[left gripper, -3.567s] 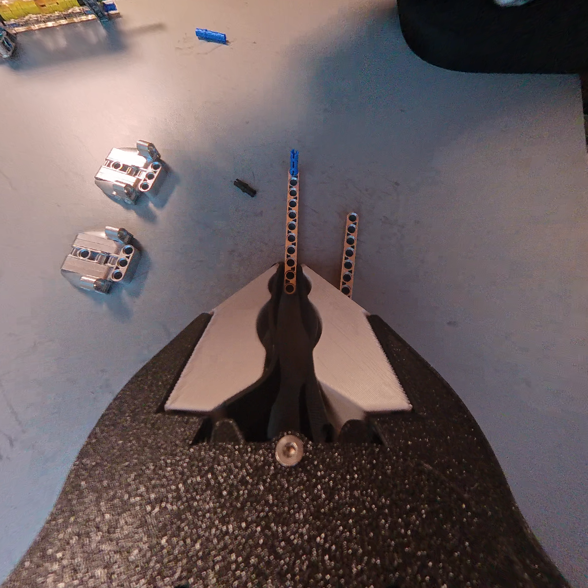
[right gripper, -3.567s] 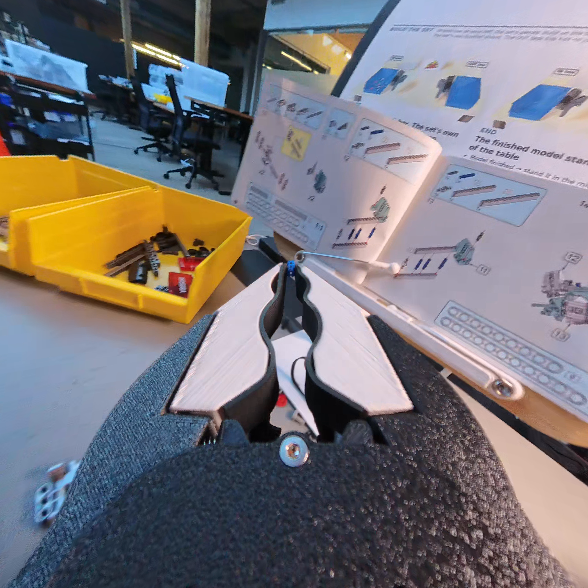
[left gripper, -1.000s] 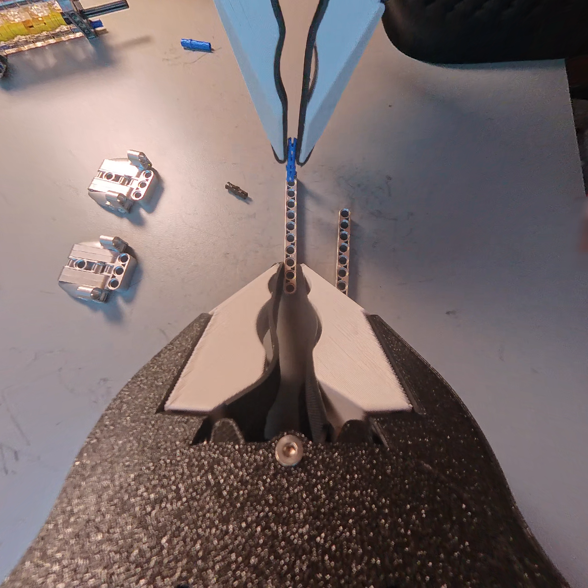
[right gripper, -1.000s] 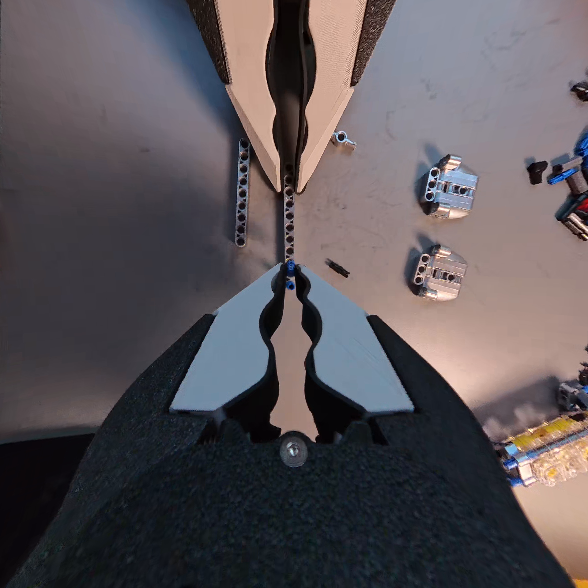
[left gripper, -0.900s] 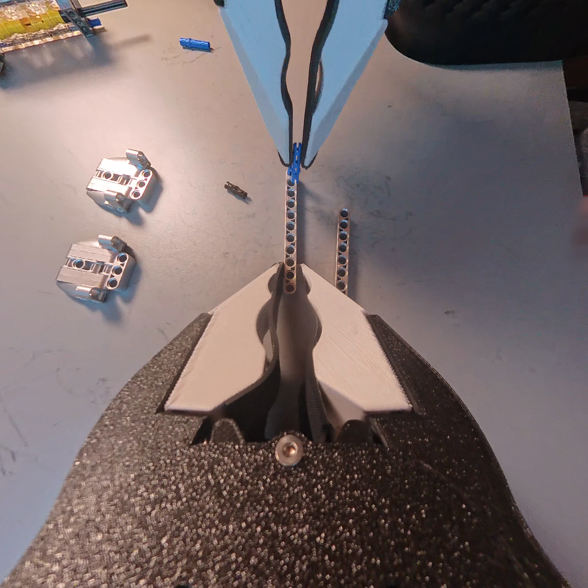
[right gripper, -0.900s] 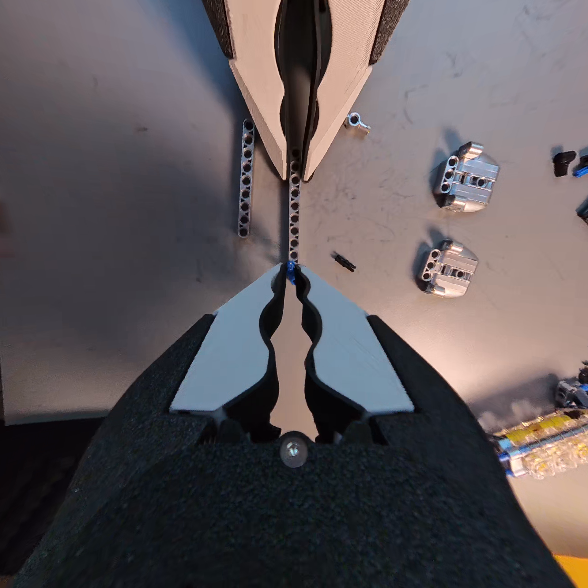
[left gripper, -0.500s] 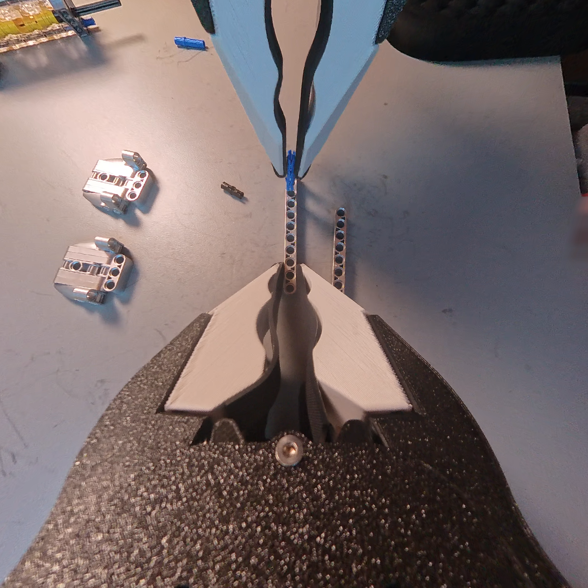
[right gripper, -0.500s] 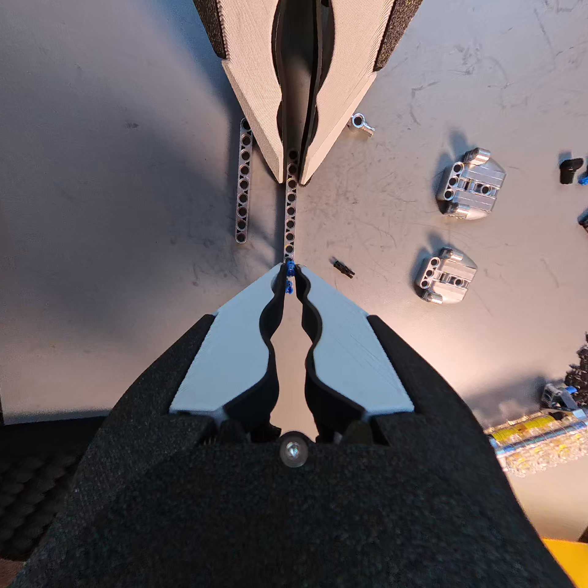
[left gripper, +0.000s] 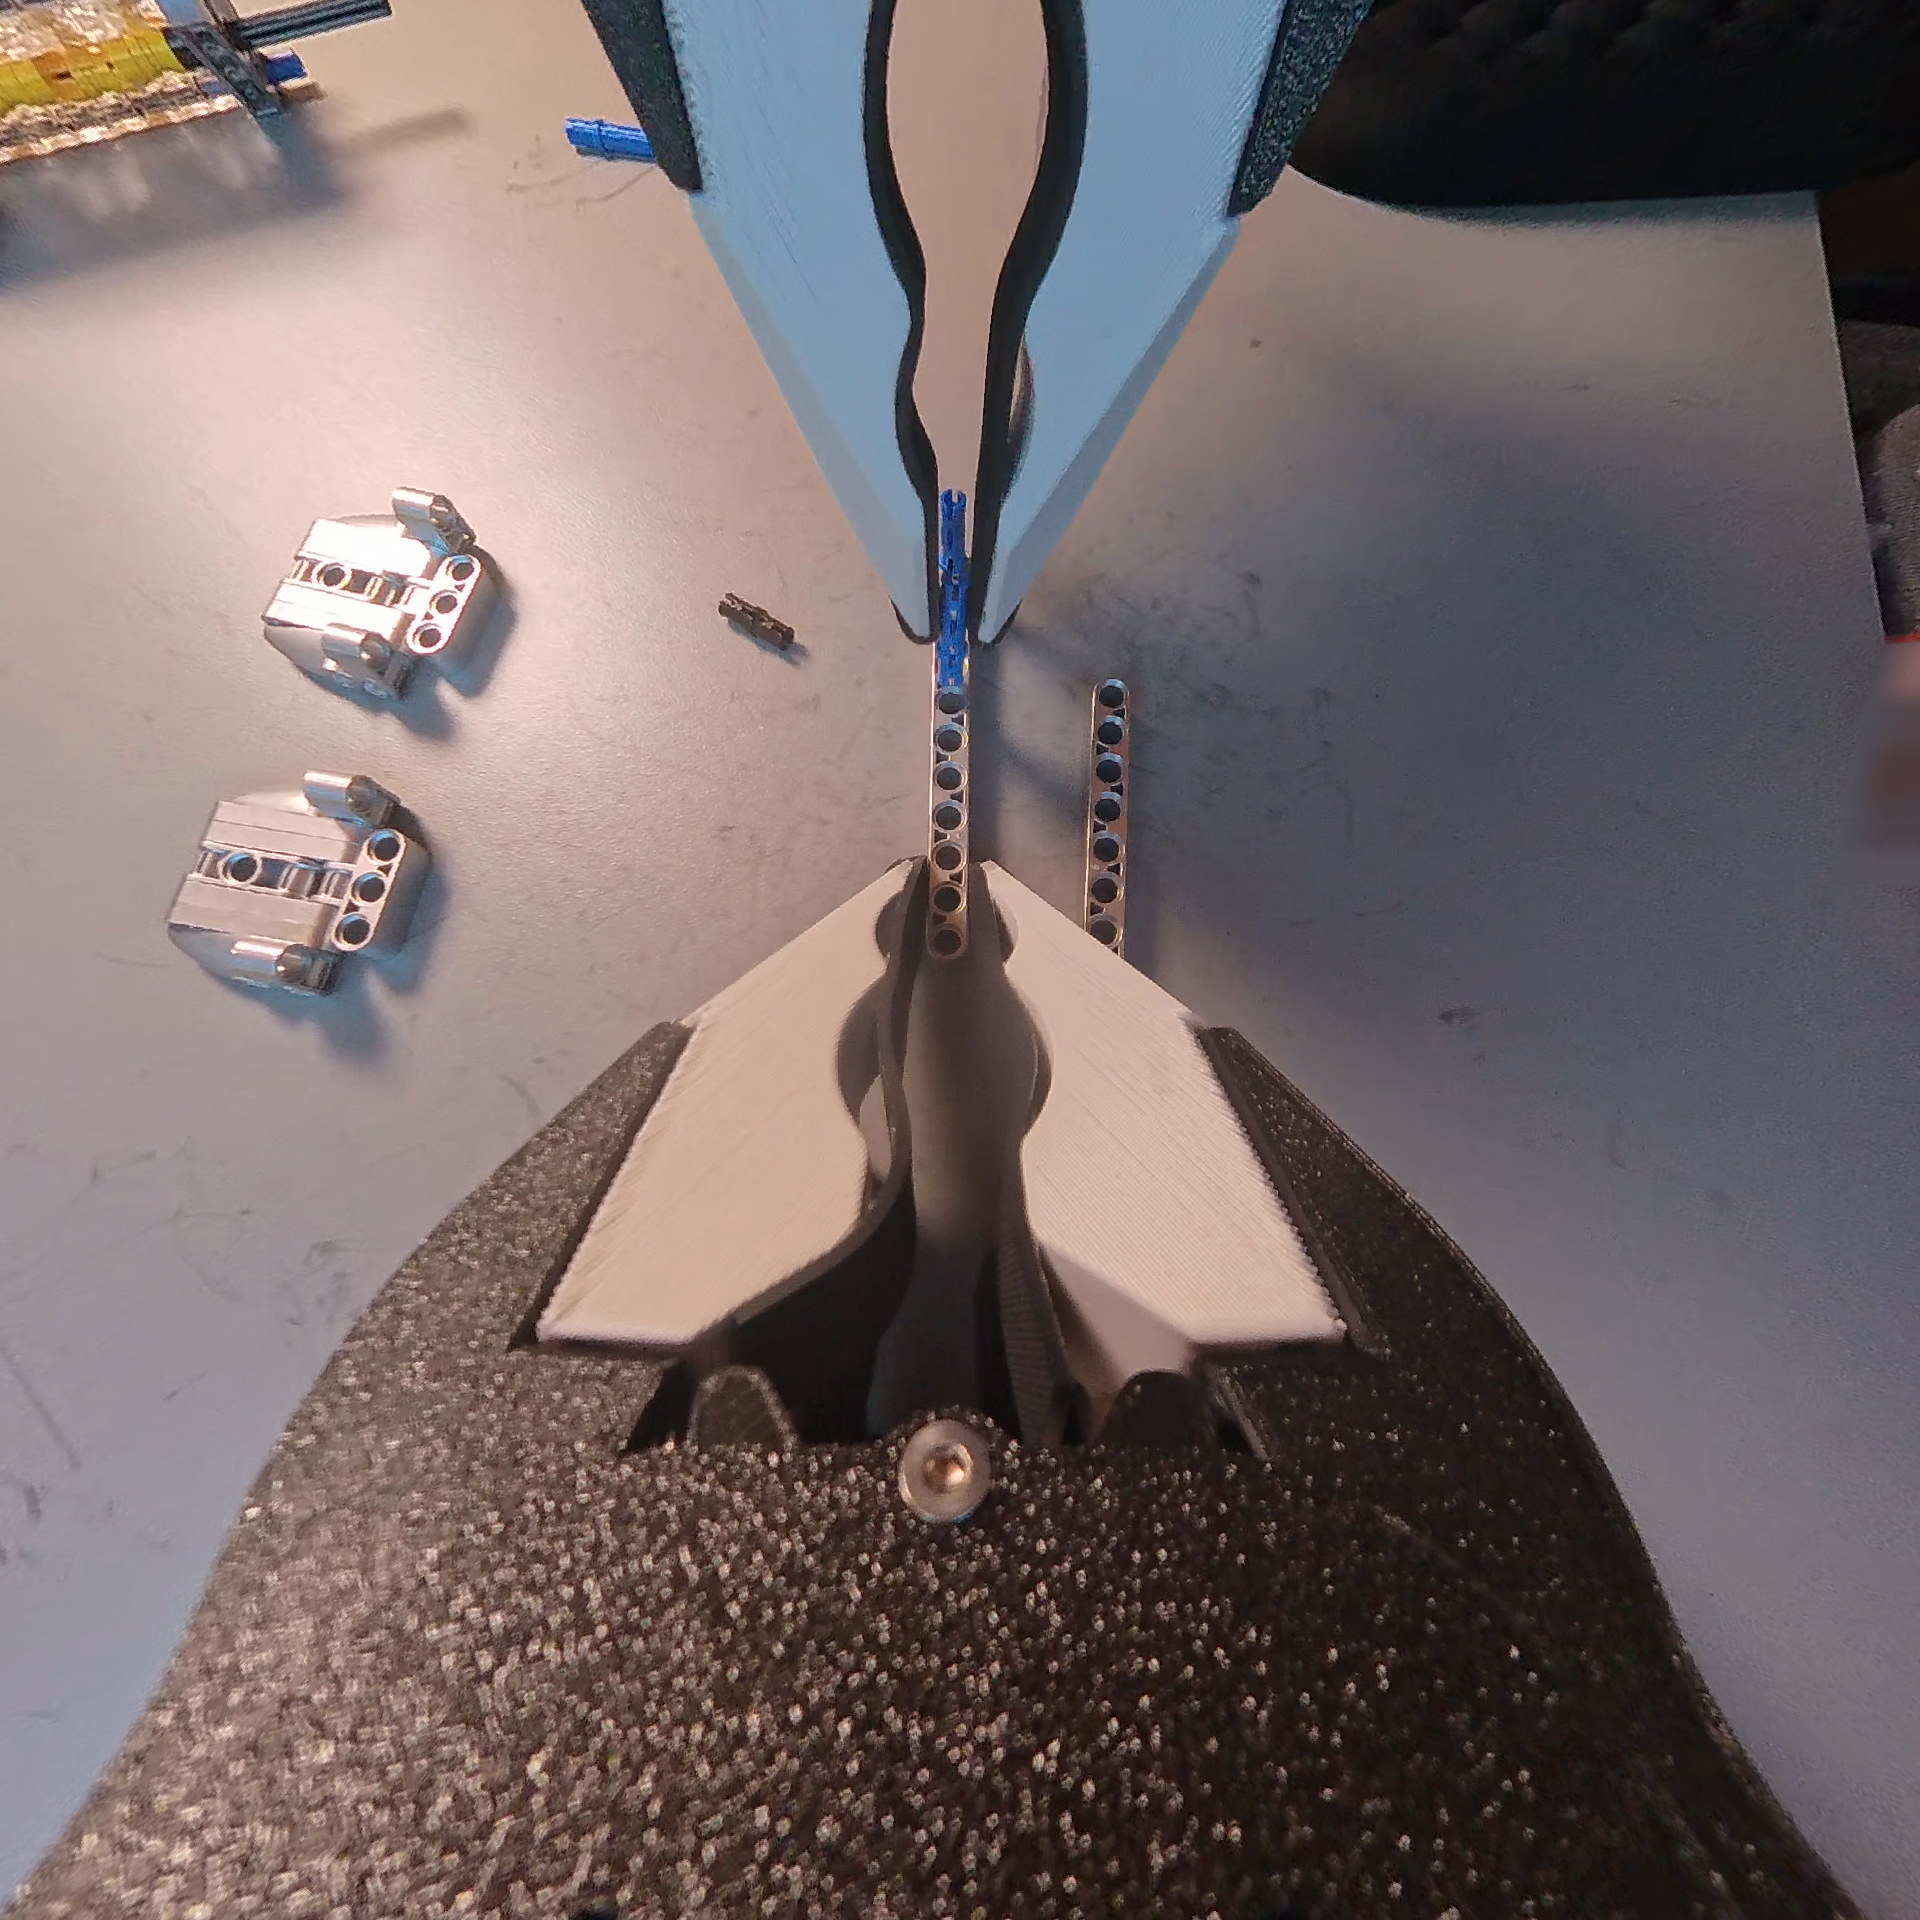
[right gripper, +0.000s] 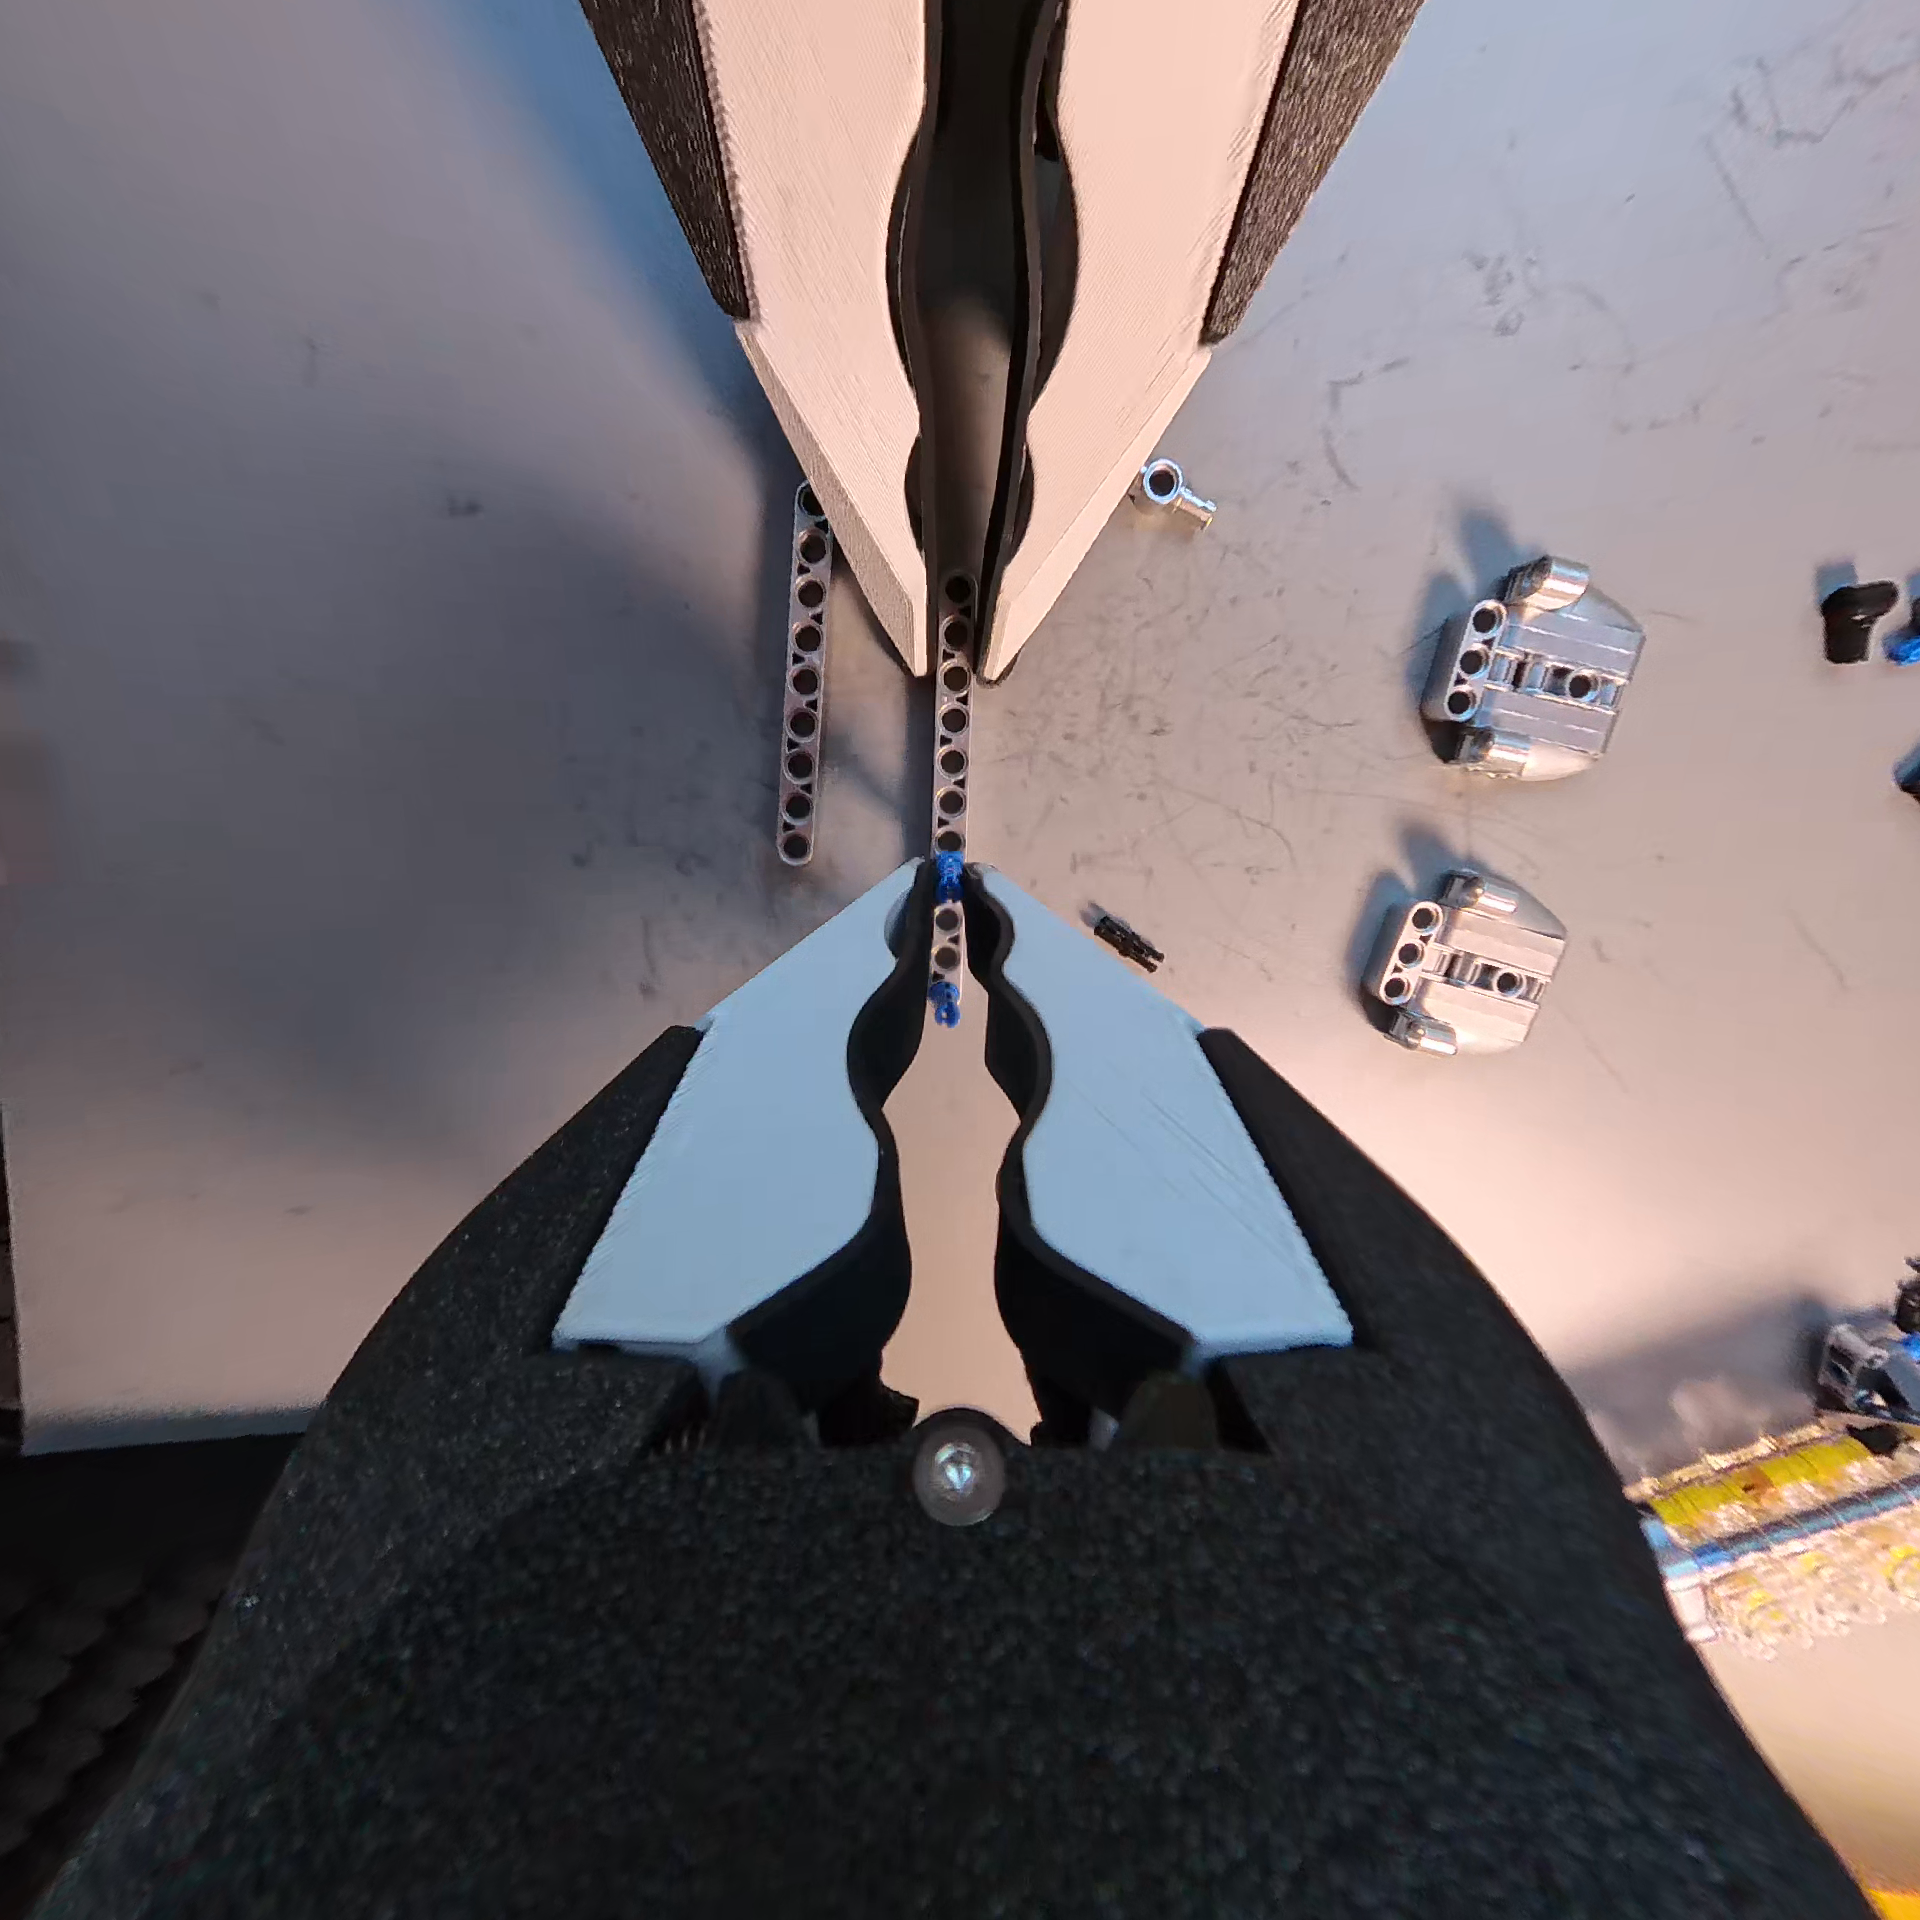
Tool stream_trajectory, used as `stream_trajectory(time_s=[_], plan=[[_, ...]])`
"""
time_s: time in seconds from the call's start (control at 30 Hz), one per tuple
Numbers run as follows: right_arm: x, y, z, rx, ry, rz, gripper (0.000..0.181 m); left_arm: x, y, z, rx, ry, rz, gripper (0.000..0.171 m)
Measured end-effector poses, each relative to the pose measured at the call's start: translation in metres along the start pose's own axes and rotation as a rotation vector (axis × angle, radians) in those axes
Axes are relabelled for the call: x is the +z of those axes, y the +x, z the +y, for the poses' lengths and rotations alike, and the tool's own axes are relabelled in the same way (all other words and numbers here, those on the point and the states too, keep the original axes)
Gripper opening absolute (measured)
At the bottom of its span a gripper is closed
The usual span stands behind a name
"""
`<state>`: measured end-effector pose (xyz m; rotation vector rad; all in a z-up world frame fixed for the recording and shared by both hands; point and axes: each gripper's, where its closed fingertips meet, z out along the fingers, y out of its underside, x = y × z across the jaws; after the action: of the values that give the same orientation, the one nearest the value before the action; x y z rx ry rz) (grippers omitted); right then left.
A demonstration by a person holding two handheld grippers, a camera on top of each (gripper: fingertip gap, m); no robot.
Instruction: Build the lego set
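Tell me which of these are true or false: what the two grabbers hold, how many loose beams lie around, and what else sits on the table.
1. The left gripper clamps a grey holed beam. True.
2. The right gripper is empty. False: it pinches a blue pin.
3. Three spare beams lie loose. False: one spare beam.
4. Two silver panel pieces lie on the table. True.
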<state>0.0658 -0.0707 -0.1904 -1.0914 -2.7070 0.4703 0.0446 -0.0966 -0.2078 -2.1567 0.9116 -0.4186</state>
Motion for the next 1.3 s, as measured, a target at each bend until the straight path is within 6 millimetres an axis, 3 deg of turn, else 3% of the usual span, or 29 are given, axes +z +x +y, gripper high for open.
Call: stream_trajectory(time_s=[0.83,1.3], plan=[[0.008,0.000,-0.002,0.024,-0.014,0.003,0.002,0.000,0.000,0.000,-0.073,-0.026,0.010,0.005],[0.013,-0.003,0.002,-0.041,-0.160,0.030,0.002,0.000,0.000,0.000,-0.072,-0.031,0.002,0.005]])
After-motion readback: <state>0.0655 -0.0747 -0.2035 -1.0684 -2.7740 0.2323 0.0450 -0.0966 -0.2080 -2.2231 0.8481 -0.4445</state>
